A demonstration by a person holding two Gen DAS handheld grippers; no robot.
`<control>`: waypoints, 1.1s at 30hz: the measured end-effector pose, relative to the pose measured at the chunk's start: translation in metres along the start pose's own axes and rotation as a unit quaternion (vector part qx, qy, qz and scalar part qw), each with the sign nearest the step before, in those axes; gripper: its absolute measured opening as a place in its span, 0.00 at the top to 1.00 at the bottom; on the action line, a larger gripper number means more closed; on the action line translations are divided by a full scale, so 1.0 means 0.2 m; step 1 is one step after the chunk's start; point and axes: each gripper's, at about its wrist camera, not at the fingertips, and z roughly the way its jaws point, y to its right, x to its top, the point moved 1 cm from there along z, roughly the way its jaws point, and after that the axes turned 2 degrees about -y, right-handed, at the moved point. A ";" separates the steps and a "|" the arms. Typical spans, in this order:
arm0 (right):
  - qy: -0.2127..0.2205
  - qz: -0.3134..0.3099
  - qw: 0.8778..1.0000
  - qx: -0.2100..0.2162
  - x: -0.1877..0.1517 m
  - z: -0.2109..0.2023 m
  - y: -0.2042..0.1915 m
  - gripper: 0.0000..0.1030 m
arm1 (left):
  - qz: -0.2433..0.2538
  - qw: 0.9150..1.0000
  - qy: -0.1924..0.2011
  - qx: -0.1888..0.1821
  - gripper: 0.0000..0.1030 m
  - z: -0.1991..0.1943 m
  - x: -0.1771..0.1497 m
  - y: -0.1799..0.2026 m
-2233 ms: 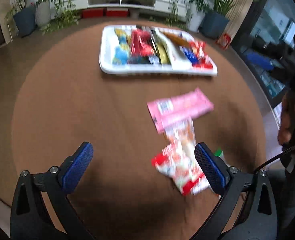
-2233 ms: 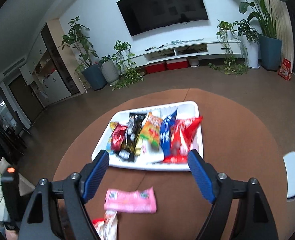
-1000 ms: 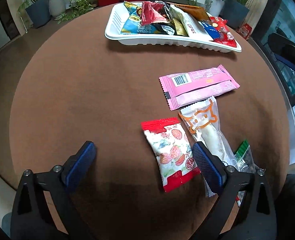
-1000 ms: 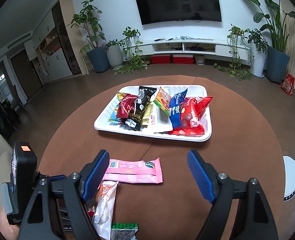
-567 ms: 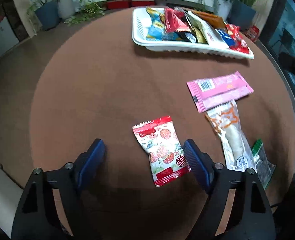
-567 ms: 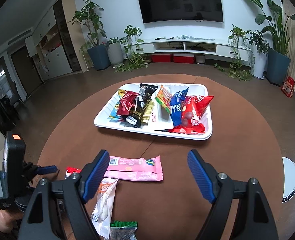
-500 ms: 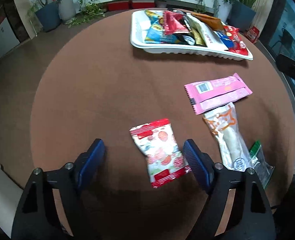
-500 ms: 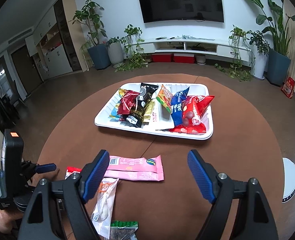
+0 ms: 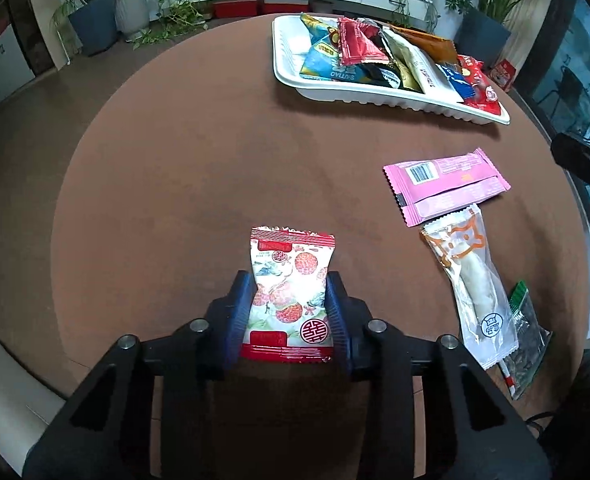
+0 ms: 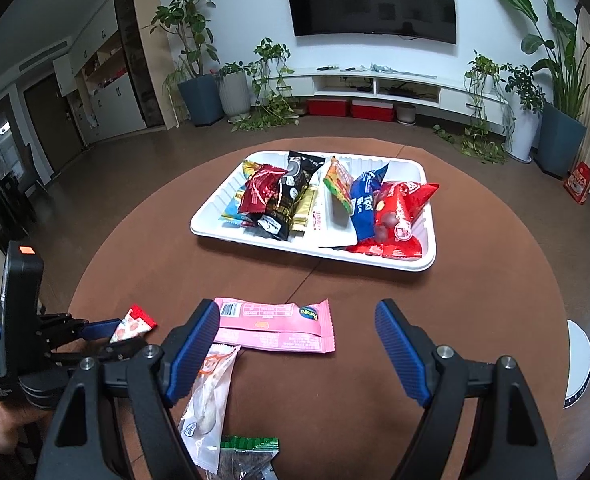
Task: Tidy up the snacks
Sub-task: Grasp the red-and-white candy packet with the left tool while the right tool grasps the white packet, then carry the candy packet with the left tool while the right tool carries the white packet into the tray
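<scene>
Red-and-white candy packet (image 9: 289,294) lies on the tabletop (image 9: 199,168), well short of the tray (image 9: 379,94), long axis in line with the left gripper (image 9: 290,312), whose jaws have just closed on its sides; right gripper (image 10: 297,350) spread, empty.

Tray (image 9: 375,94) at table's (image 9: 195,160) far side, flat packet (image 9: 447,184) nearer, bun pouch (image 9: 475,284) right of lychee packet (image 9: 291,292)

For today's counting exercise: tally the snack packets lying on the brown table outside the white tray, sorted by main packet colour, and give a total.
Pink: 1, the pink wafer packet
Red and white: 1, the lychee-print candy packet
Clear with orange print: 1, the clear bun packet
Clear with green top: 1, the green-topped seed packet
Total: 4
</scene>
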 end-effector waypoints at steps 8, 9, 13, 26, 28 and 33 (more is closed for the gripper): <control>-0.044 -0.026 0.999 0.000 -0.18 0.04 -0.14 0.22 | 0.034 0.999 0.001 -0.009 0.68 -0.01 -0.01 0.00; -0.049 -0.032 0.998 -0.001 -0.20 0.05 -0.17 0.22 | 0.036 0.999 0.001 -0.011 0.68 -0.01 -0.01 0.00; -0.070 -0.051 0.996 0.000 -0.29 0.08 -0.28 0.23 | 0.031 0.999 0.004 -0.023 0.68 -0.02 -0.02 -0.03; -0.121 -0.037 0.992 -0.023 -0.34 0.21 -0.36 0.42 | 0.018 0.998 0.023 -0.064 0.69 -0.04 -0.07 -0.09; -0.123 -0.040 0.991 -0.021 -0.34 0.21 -0.37 0.45 | 0.018 0.997 0.024 -0.067 0.69 -0.05 -0.08 -0.09; -0.131 -0.055 0.990 -0.017 -0.34 0.21 -0.41 0.67 | 0.025 0.997 0.024 -0.072 0.69 -0.05 -0.08 -0.08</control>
